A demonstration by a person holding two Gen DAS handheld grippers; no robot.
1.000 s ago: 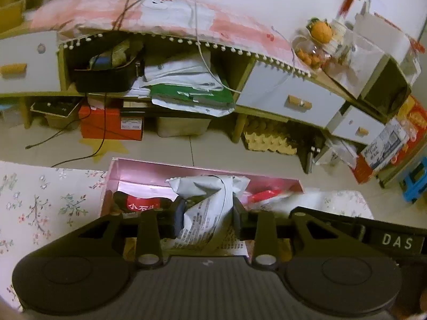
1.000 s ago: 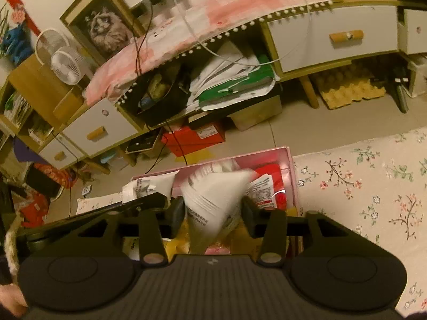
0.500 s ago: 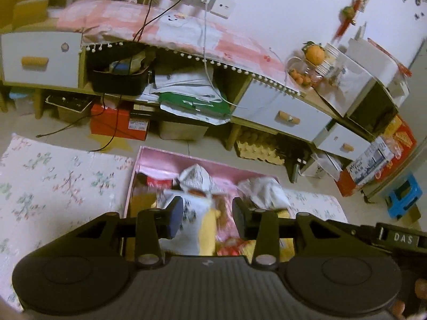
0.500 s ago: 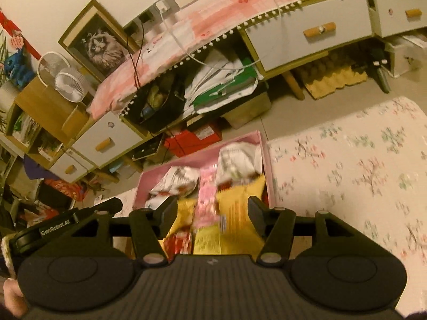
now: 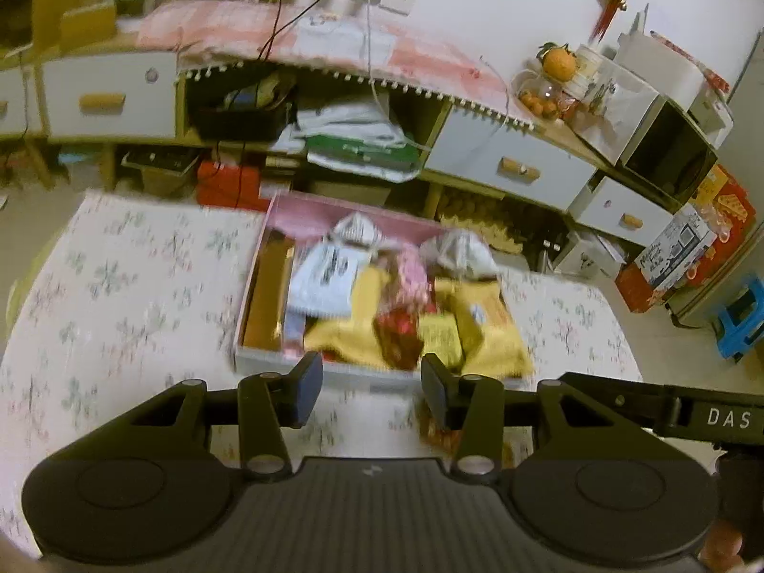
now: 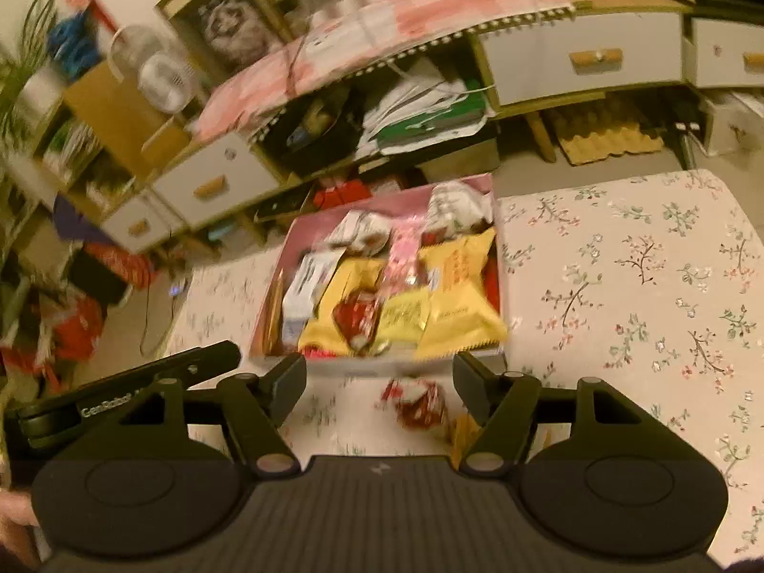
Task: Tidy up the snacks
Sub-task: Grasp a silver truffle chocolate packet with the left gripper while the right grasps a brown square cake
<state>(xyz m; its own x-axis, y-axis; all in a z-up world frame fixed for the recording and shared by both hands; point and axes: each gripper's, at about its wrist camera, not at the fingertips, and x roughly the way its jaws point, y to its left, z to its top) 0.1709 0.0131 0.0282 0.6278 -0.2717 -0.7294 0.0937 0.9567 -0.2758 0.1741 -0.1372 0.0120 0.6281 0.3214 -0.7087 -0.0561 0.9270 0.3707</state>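
A pink box (image 5: 305, 206) (image 6: 470, 185) sits at the far edge of the floral table, filled with snack packets: white ones (image 5: 324, 277), yellow ones (image 6: 453, 281), a pink one (image 6: 403, 258) and a red one (image 5: 398, 339). My left gripper (image 5: 371, 384) is open and empty, just in front of the box's near wall. My right gripper (image 6: 379, 375) is open and empty, also in front of the box. A small red snack packet (image 6: 418, 403) lies on the table between the right gripper's fingers, with a yellowish packet (image 6: 461, 432) beside it.
The floral tablecloth (image 6: 635, 286) spreads right of the box and also left of it (image 5: 124, 286). Behind the table stand low cabinets with white drawers (image 5: 511, 167), papers, a red box on the floor (image 5: 224, 186), and fans (image 6: 157, 76).
Both grippers let go of their white packets into the box, opened, and pulled back and up from the box. The view now takes in the whole box and the table in front.
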